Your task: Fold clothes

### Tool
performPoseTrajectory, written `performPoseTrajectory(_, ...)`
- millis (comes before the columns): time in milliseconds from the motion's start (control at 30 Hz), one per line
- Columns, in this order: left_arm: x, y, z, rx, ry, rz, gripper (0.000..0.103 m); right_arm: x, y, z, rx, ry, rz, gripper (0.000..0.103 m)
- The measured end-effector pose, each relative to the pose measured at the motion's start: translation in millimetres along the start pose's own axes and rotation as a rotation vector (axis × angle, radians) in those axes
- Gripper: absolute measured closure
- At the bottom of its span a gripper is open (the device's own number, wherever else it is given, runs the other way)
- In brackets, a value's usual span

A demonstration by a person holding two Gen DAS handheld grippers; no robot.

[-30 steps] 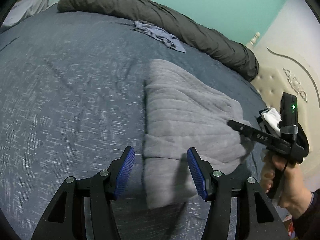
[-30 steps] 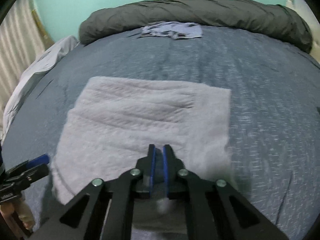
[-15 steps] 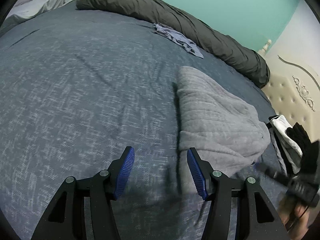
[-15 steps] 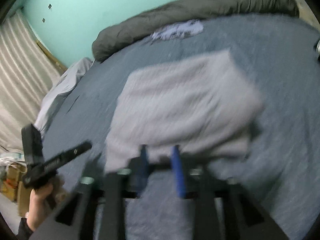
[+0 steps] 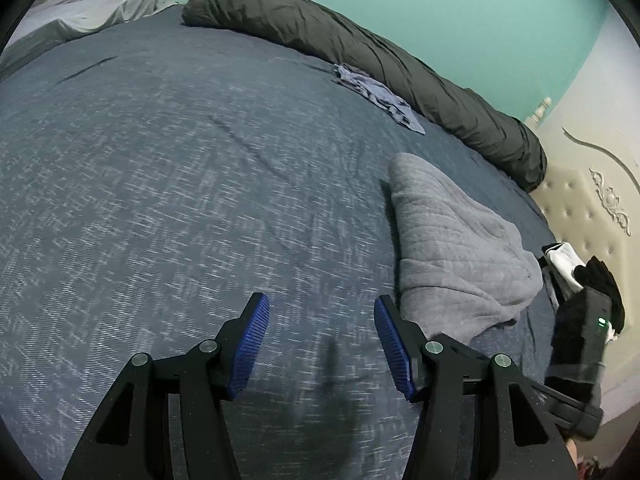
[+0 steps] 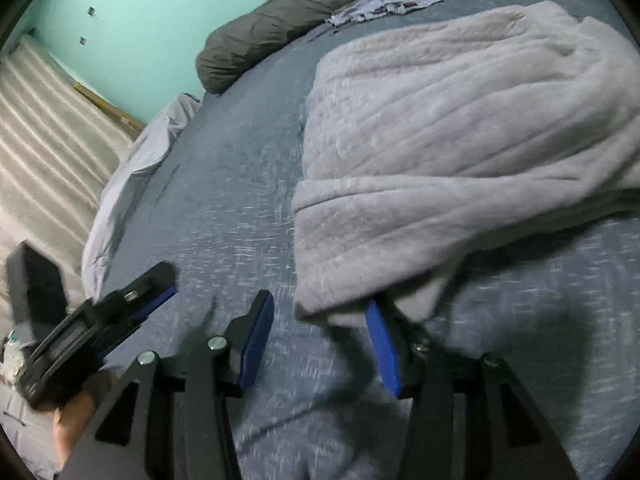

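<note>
A folded grey fleece garment (image 5: 452, 248) lies on the blue bedspread (image 5: 180, 200); in the right wrist view the garment (image 6: 460, 128) fills the upper right. My left gripper (image 5: 320, 320) is open and empty over bare bedspread, left of the garment. My right gripper (image 6: 320, 328) is open, its right finger (image 6: 382, 344) tucked under the garment's near corner. The left gripper also shows in the right wrist view (image 6: 120, 312) at lower left, and the right gripper's body (image 5: 580, 344) shows at the right edge of the left wrist view.
A dark grey rolled duvet (image 5: 360, 48) lies along the far side of the bed. A small crumpled blue-grey cloth (image 5: 376, 92) lies near it. Black and white clothes (image 5: 580, 268) sit by the cream headboard (image 5: 592, 200). A pale sheet (image 6: 132, 184) hangs at the bed's edge.
My right gripper has opened, let go of the garment and swung to the garment's corner. My left gripper has moved left, away from the garment, and stayed open.
</note>
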State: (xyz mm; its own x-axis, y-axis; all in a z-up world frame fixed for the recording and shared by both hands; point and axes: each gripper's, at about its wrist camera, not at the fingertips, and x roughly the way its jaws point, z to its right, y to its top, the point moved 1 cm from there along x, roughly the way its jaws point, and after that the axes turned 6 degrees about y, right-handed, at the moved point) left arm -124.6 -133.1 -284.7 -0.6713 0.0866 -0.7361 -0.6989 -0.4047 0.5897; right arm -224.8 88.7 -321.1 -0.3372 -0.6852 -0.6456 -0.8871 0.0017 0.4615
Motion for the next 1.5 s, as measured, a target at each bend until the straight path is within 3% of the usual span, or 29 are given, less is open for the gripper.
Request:
performPoseTrajectory(100, -5, 1, -9, -0.013, 0.003, 0.007, 0.045, 13, 6, 0, 0.007, -0.025, 0.011, 0.058)
performPoseTrajectory(167, -7, 1, -13, -0.02, 0.005, 0.014, 0.045, 14, 7, 1, 0.001, -0.047, 0.019, 0.081)
performPoseTrajectory(267, -9, 1, -14, -0.025, 0.006, 0.017, 0.045, 13, 6, 0, -0.011, -0.043, 0.022, 0.095)
performPoseTrajectory(533, -11, -3, -5, 0.001, 0.005, 0.017, 0.045, -8, 2, 2, -0.035, -0.043, 0.025, 0.098)
performPoseTrajectory(1000, -13, -16, 27, 0.066, -0.014, 0.008, 0.045, -85, -10, 24, -0.07, -0.071, 0.034, 0.099)
performPoseTrajectory(1500, -6, -35, 89, 0.16, -0.099, -0.046, 0.044, -189, -29, 102, 0.033, -0.217, 0.081, 0.1)
